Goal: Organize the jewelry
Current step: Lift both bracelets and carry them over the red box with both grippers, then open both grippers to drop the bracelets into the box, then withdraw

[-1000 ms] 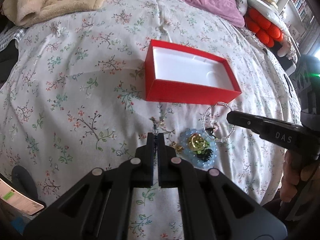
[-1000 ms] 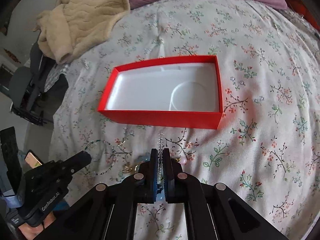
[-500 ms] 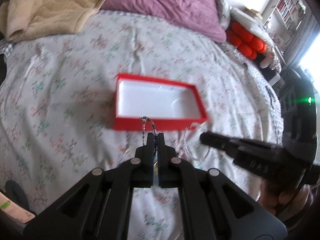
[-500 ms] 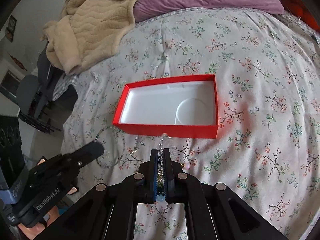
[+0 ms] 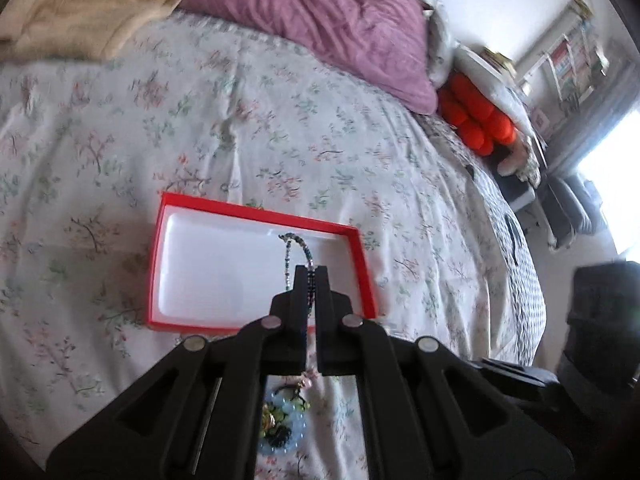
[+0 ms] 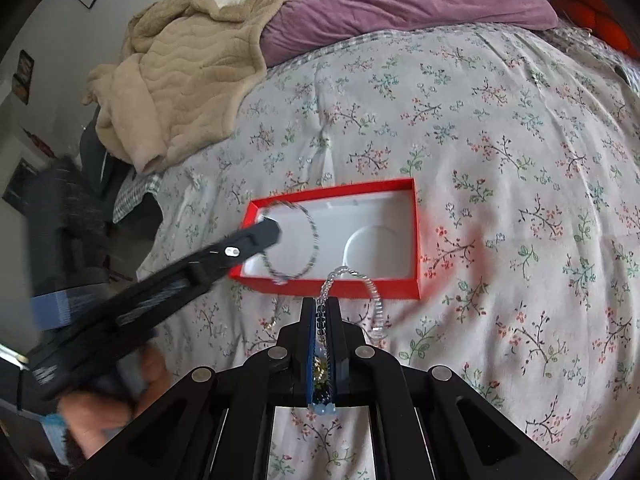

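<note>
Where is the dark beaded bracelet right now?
The dark beaded bracelet hangs pinched in the left claw, over the left end of the red box in the right wrist view.

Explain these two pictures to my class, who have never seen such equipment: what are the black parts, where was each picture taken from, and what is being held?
No robot arm is here. A person holds a hand-held two-fingered tool in each hand, and each tool carries a wide-angle camera looking forward along its fingers.

The left camera's picture shows the left tool shut on a dark beaded bracelet, which hangs over a red box with a white lining.

The right camera's picture shows the right tool shut on a clear beaded bracelet, just short of the same box. The left tool reaches in from the side there.

Everything sits on a bed with a floral sheet. More jewelry lies on the sheet beneath the left tool. A beige blanket and purple pillow lie farther back.
</note>
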Tool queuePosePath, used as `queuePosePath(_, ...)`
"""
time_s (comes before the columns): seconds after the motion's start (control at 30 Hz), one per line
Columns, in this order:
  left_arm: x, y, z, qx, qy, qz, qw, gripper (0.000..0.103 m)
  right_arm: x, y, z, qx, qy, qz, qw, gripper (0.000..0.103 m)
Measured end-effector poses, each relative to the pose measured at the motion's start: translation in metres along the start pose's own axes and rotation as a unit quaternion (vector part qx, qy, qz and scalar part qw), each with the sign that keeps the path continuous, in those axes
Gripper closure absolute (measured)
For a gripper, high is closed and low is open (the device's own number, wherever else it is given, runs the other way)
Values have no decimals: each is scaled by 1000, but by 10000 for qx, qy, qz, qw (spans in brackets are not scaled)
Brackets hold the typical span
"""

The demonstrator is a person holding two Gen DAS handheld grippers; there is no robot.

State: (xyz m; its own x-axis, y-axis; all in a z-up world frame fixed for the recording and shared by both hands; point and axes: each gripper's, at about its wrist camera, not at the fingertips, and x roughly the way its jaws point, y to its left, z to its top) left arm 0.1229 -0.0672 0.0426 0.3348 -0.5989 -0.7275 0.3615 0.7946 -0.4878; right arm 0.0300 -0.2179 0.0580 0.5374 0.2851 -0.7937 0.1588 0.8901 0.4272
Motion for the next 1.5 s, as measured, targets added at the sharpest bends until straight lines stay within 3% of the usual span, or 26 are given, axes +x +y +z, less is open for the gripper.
queuePosePath(0.3, 17, 15, -1, 48, 32, 847, 9964, 100, 0, -1, 23, 165, -231, 198, 9994, 98)
queuePosePath(0.53, 19, 28, -2, 112, 82, 1288, 9916, 100, 20, 12, 37, 80, -277, 240, 9993, 98)
queuePosePath(0.7, 17, 30, -3, 152, 94, 1403, 9899, 100, 37, 14, 44, 46, -264, 376, 9989, 98)
queuePosePath(1.2, 15, 30, -5, 319, 135, 1630, 9860, 98, 57, -29, 45, 132, -67, -544, 9984, 98)
queuePosePath(1.4, 13, 27, -8, 415, 154, 1677, 9848, 90, 58, -35, 45, 125, -38, -722, 9973, 91)
queuePosePath(1.5, 9, 24, -9, 461, 156, 1719, 9839, 81, 53, -33, 45, 88, -59, -596, 9982, 88)
